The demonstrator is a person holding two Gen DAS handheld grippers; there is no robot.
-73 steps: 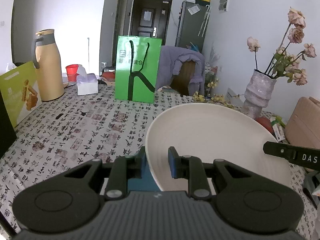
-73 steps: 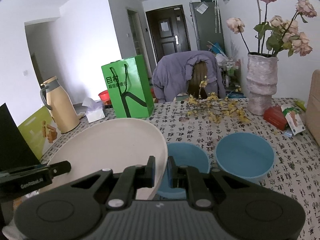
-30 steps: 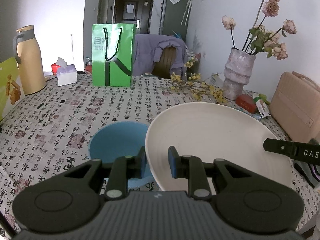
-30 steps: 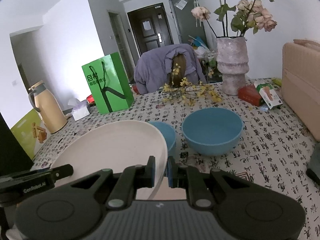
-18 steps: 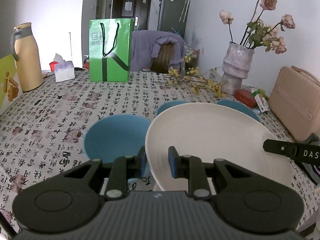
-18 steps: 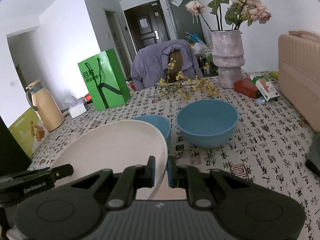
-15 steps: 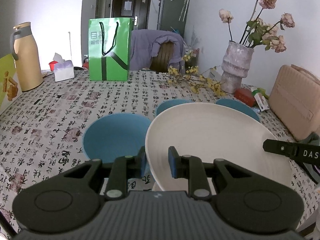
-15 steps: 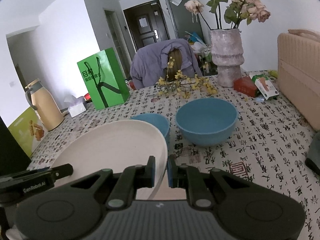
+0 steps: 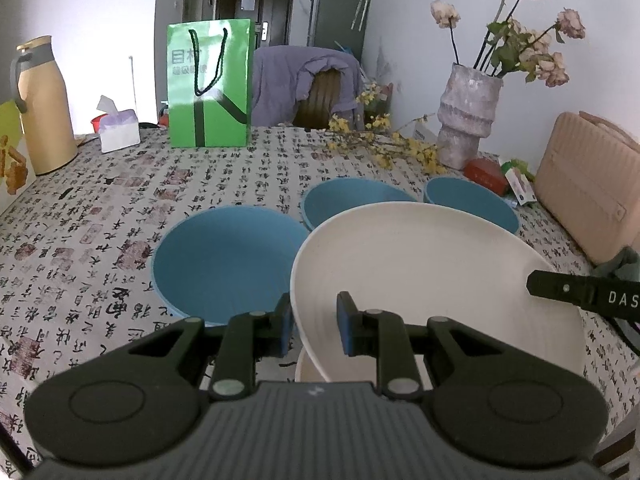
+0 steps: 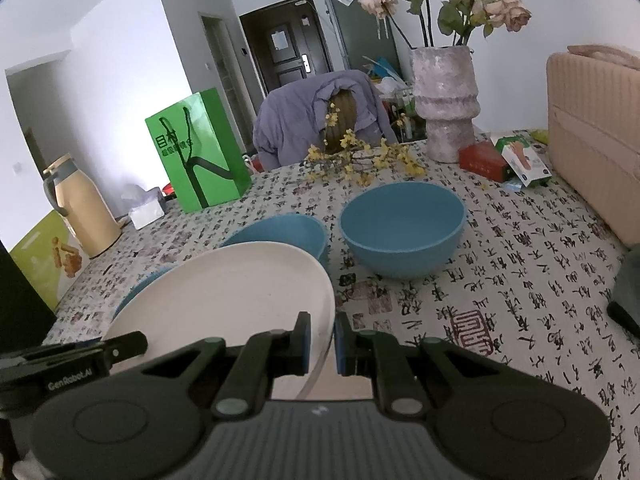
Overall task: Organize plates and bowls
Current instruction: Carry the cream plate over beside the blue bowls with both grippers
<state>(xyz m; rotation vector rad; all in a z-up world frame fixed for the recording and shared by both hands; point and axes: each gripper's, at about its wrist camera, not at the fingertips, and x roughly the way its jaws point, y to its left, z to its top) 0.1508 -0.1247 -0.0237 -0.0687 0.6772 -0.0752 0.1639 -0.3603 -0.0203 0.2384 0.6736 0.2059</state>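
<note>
Left wrist view: left hand-held gripper (image 9: 311,326) clamps the near-left rim of the white plate (image 9: 420,264), plate tilted, carried above the counter (image 9: 100,216).
Blue plate: the blue plate (image 9: 228,260) lies flat on the counter, just left of the white plate.
Bowls: 2 blue bowls, small blue bowl (image 9: 352,200) and large blue bowl (image 9: 468,200), sit behind the white plate.
Below: something pale shows under the plate's near edge; can't tell what.
Right wrist view: right hand-held gripper (image 10: 322,344) pinches the plate's right rim, jaws fully closed on it.
Doing it well: level the white plate, keep both grips even, lower together, probably onto the blue plate.
</note>
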